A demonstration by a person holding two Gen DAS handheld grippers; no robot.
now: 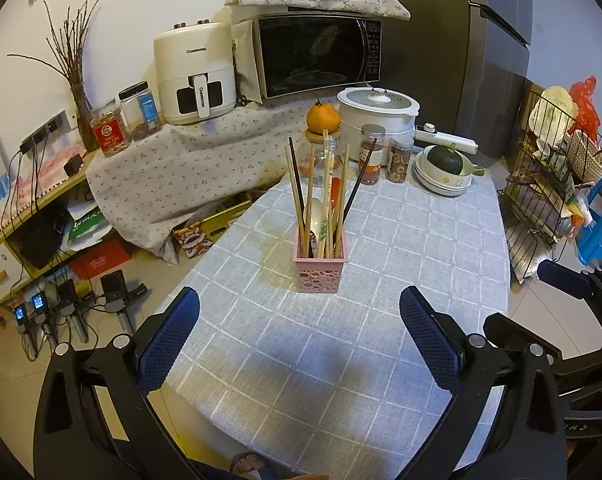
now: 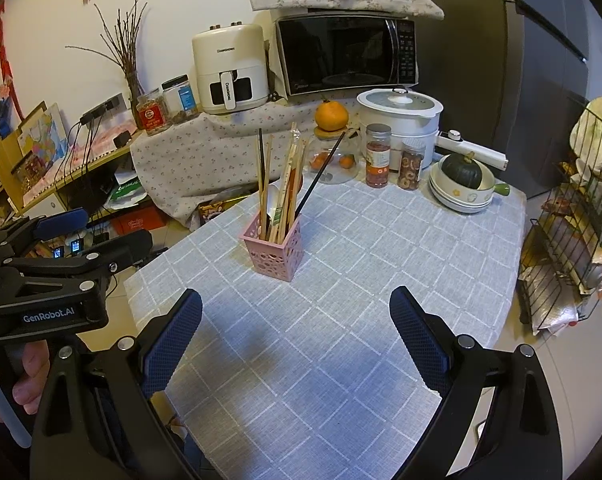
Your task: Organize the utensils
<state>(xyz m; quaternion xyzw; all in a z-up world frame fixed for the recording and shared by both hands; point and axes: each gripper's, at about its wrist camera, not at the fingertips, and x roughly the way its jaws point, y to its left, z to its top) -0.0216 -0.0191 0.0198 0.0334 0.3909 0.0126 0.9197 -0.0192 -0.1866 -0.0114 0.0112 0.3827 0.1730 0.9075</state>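
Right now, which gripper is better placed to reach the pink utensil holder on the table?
Left, slightly. The pink holder sits centred ahead of the open left gripper. For the open right gripper, it lies off to the left.

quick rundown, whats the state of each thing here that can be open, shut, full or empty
left gripper: open, holding nothing
right gripper: open, holding nothing
pink utensil holder: upright, filled with chopsticks and a white spoon
microwave: door shut, cloth on top
white cooker: lid on
air fryer: drawer shut
spice jars: capped
bowls: stacked, squash inside
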